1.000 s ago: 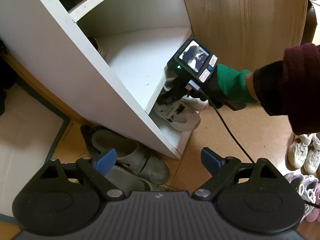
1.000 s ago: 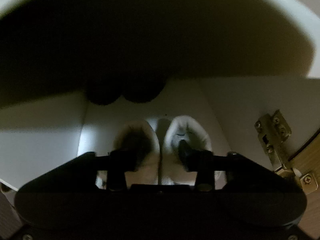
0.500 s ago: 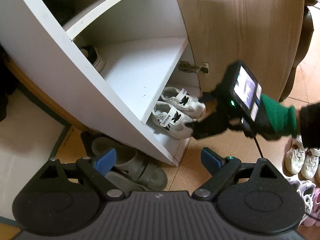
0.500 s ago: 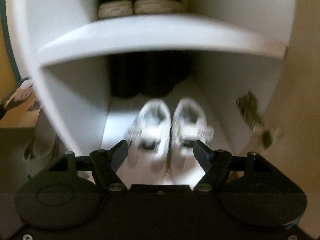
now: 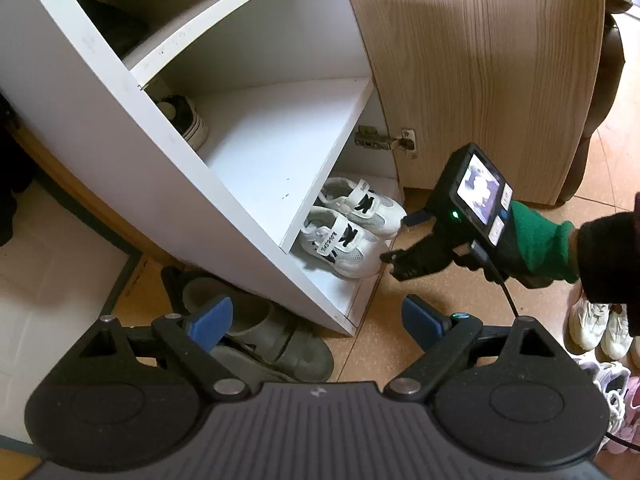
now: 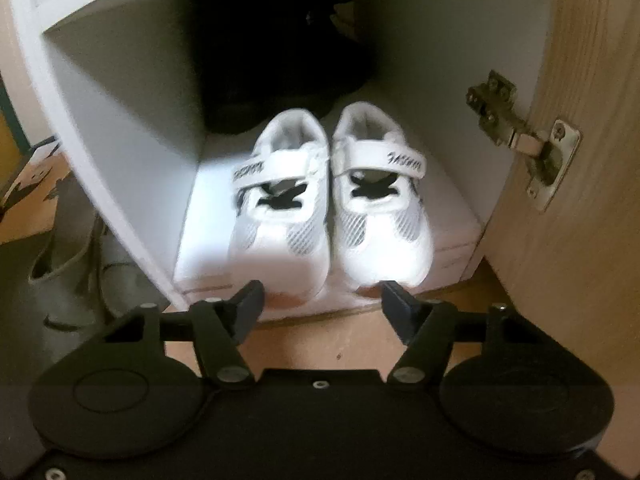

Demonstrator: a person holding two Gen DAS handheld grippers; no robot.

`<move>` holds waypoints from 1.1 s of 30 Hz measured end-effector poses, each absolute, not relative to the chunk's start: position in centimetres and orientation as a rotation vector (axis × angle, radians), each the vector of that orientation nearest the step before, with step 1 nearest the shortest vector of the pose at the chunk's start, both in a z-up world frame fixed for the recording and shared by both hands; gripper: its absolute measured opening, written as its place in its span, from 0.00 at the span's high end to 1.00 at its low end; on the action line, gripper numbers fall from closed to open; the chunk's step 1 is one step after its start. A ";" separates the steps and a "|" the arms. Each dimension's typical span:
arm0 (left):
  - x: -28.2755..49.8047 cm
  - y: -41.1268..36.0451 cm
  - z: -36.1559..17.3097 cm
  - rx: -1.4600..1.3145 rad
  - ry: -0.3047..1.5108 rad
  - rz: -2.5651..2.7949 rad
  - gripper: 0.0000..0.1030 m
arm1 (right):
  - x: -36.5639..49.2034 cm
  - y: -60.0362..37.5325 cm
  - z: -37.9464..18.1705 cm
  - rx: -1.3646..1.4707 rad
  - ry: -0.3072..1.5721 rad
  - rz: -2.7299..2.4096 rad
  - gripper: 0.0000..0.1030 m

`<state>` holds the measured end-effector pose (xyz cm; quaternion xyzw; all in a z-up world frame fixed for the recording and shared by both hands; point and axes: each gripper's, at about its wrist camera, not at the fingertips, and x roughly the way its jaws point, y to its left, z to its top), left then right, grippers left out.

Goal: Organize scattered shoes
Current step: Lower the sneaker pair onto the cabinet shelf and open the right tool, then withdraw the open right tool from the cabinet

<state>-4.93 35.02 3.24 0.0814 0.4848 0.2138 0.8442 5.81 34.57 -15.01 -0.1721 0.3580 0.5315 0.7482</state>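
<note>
Left tool [image 5: 312,320] just hangs there angled down, blue-tipped fingers [image 5: 208,322] spread wide with nothing between them. Right tool [image 6: 322,306] sits in a green-gloved hand [image 5: 536,244], dark sleeve behind it; its jaws have just been closing a bit, gap empty, pads touching nothing.

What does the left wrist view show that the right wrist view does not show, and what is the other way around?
Only the left wrist view: the right hand in a green glove, the middle shelf, and pale sneakers on the floor. Only the right wrist view: dark shoes behind the white pair, and the right gripper empty, fingers apart. Both: the white sneakers on the bottom shelf, the door hinge, grey sandals.
</note>
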 end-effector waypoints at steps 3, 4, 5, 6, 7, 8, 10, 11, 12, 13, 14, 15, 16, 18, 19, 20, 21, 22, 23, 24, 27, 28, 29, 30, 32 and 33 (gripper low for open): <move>-5.1 34.9 3.3 0.170 1.020 0.455 0.11 | 7.6 35.4 -15.6 -0.355 0.785 1.137 0.40; -5.1 34.9 3.3 0.171 1.020 0.455 0.10 | 7.9 35.5 -15.5 -0.343 0.789 1.130 0.40; -5.1 34.9 3.2 0.171 1.020 0.454 0.10 | 8.4 35.7 -15.4 -0.330 0.795 1.125 0.40; -5.0 34.8 3.2 0.172 1.020 0.453 0.10 | 8.8 36.0 -15.4 -0.328 0.799 1.123 0.40; -5.0 34.8 3.2 0.173 1.019 0.452 0.10 | 9.1 36.4 -15.5 -0.330 0.801 1.124 0.40; -5.0 34.8 3.3 0.172 1.018 0.451 0.10 | 9.4 36.9 -15.4 -0.338 0.800 1.126 0.40; -5.1 34.8 3.4 0.168 1.015 0.453 0.10 | 9.9 37.6 -15.0 -0.326 0.810 1.129 0.40; -5.1 34.9 3.4 0.167 1.013 0.455 0.11 | 10.1 37.7 -15.1 -0.315 0.810 1.128 0.40; -5.2 34.9 3.5 0.166 1.012 0.457 0.10 | 10.0 37.6 -15.0 -0.294 0.807 1.133 0.40; -5.2 35.0 3.6 0.165 1.009 0.460 0.10 | 9.8 37.4 -14.8 -0.281 0.806 1.140 0.40; -5.3 34.9 3.6 0.164 1.006 0.460 0.10 | 9.4 37.2 -14.8 -0.280 0.804 1.148 0.40; -5.3 34.9 3.7 0.164 1.003 0.457 0.10 | 8.7 36.9 -15.1 -0.315 0.802 1.149 0.40; -5.5 34.7 3.7 0.164 0.999 0.451 0.10 | 8.2 36.5 -15.3 -0.328 0.804 1.146 0.40; -5.7 34.7 3.7 0.165 1.001 0.452 0.10 | 8.1 35.9 -16.3 -0.300 0.827 1.144 0.40; -5.9 34.7 3.7 0.167 1.002 0.456 0.10 | 7.8 35.6 -16.8 -0.299 0.837 1.141 0.42; -6.0 34.8 3.8 0.167 1.001 0.458 0.10 | 7.5 35.4 -17.2 -0.309 0.841 1.138 0.44; -6.1 34.8 3.9 0.167 0.998 0.459 0.10 | 7.1 35.3 -17.7 -0.327 0.845 1.139 0.49; -6.2 34.8 4.0 0.165 0.995 0.458 0.10 | 7.0 35.3 -18.2 -0.334 0.852 1.141 0.49; -6.2 34.8 4.0 0.166 0.996 0.457 0.10 | 7.0 35.3 -18.8 -0.335 0.860 1.144 0.50; -6.2 34.8 4.0 0.166 0.996 0.457 0.10 | 7.0 35.4 -19.2 -0.339 0.861 1.149 0.53; -6.0 34.9 4.2 0.164 0.989 0.457 0.10 | 6.5 36.7 -19.0 -0.362 0.853 1.177 0.62; -5.9 34.9 4.3 0.163 0.984 0.455 0.10 | 6.2 36.9 -18.7 -0.376 0.847 1.184 0.64; -5.8 34.9 4.4 0.162 0.983 0.454 0.10 | 6.1 37.4 -18.7 -0.395 0.848 1.187 0.66; -5.8 34.9 4.4 0.162 0.983 0.454 0.10 | 6.1 38.0 -18.7 -0.410 0.854 1.178 0.72; -5.9 35.0 4.3 0.159 0.986 0.457 0.10 | 6.4 38.6 -18.7 -0.411 0.876 1.155 0.72; -6.0 35.1 4.3 0.157 0.986 0.460 0.10 | 6.5 38.6 -18.7 -0.393 0.892 1.152 0.72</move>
